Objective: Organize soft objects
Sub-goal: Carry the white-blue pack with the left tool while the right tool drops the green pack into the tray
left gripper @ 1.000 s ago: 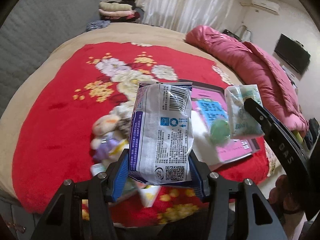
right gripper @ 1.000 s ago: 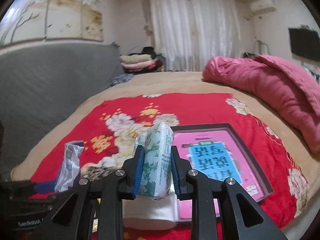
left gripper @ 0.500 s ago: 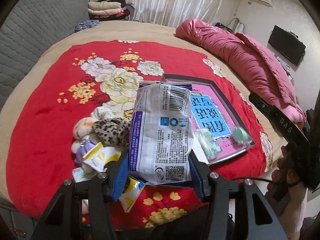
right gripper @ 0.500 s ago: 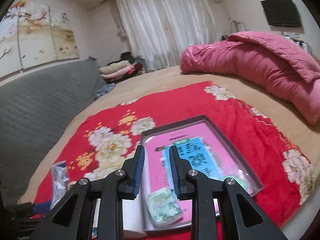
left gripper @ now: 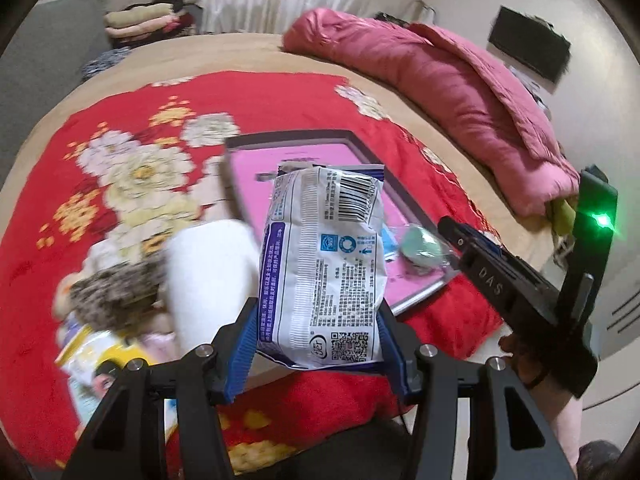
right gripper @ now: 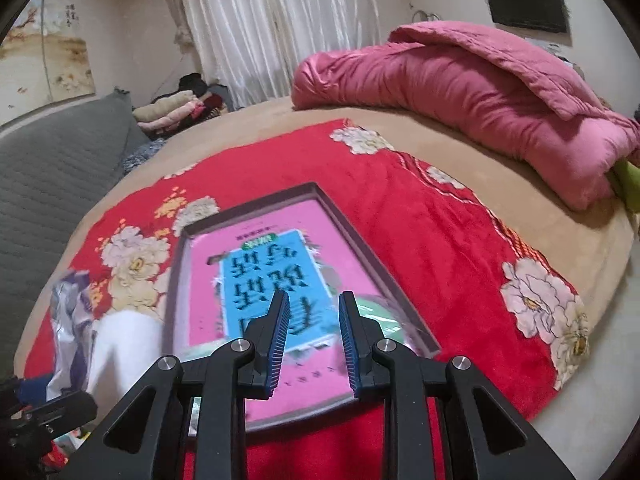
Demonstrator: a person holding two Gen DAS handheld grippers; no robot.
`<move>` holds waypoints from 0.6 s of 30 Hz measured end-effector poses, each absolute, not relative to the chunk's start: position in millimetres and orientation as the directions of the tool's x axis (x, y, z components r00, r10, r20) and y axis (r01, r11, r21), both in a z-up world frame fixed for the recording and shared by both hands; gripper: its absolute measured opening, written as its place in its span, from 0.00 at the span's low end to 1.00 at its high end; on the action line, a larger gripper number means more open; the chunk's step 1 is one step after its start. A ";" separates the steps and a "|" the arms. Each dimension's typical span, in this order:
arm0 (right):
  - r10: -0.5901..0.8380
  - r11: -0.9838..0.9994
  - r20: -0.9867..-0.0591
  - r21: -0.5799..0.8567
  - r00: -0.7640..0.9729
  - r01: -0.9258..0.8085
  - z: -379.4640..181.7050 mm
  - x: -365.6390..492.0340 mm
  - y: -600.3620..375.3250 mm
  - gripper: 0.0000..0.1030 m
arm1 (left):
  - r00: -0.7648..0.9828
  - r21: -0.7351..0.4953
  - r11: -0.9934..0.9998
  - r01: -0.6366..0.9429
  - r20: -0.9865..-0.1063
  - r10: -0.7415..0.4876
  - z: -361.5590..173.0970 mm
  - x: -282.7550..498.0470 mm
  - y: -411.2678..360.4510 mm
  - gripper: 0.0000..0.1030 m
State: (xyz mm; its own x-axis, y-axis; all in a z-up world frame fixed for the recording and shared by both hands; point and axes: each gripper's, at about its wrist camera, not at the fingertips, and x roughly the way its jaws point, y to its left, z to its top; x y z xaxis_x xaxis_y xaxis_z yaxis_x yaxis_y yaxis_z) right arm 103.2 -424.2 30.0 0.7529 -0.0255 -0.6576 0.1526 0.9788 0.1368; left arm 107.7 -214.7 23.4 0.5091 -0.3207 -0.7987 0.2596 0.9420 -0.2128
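The far half of the red blanket (right gripper: 384,184) lies bare and passable. Near the tray (right gripper: 352,236), a white roll (left gripper: 208,276) and plush toys (left gripper: 112,292) crowd its left; the pink quilt (right gripper: 480,92) blocks the right.

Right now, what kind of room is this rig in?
Most likely a home bedroom: a wide bed under a red floral plush blanket, a rolled pink quilted duvet lying along its far edge, white floor-length curtains behind, and a dark wall-mounted flat screen.
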 end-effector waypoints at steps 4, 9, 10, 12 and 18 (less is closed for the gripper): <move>-0.052 0.967 -0.665 0.154 0.745 0.204 23.6 100.0 -445.2 0.25 | 0.457 -0.205 0.936 0.287 -0.829 -0.322 12.6 122.5 -248.2 0.53; -0.082 0.948 -0.679 0.173 0.729 0.268 16.0 95.4 -468.3 0.25 | 0.397 -0.210 0.930 0.300 -0.859 -0.322 -4.2 141.0 -281.2 0.53; -0.083 0.946 -0.681 0.176 0.727 0.273 15.5 95.5 -471.0 0.25 | 0.384 -0.213 0.929 0.303 -0.865 -0.323 -8.4 144.9 -287.6 0.53; -0.088 0.943 -0.682 0.178 0.726 0.281 15.1 94.7 -474.7 0.25 | 0.370 -0.206 0.928 0.310 -0.873 -0.318 -13.9 149.4 -295.4 0.53; -0.094 0.949 -0.685 0.156 0.723 0.272 12.0 96.8 -478.6 0.25 | 0.328 -0.197 0.927 0.318 -0.895 -0.303 -32.8 164.3 -308.6 0.53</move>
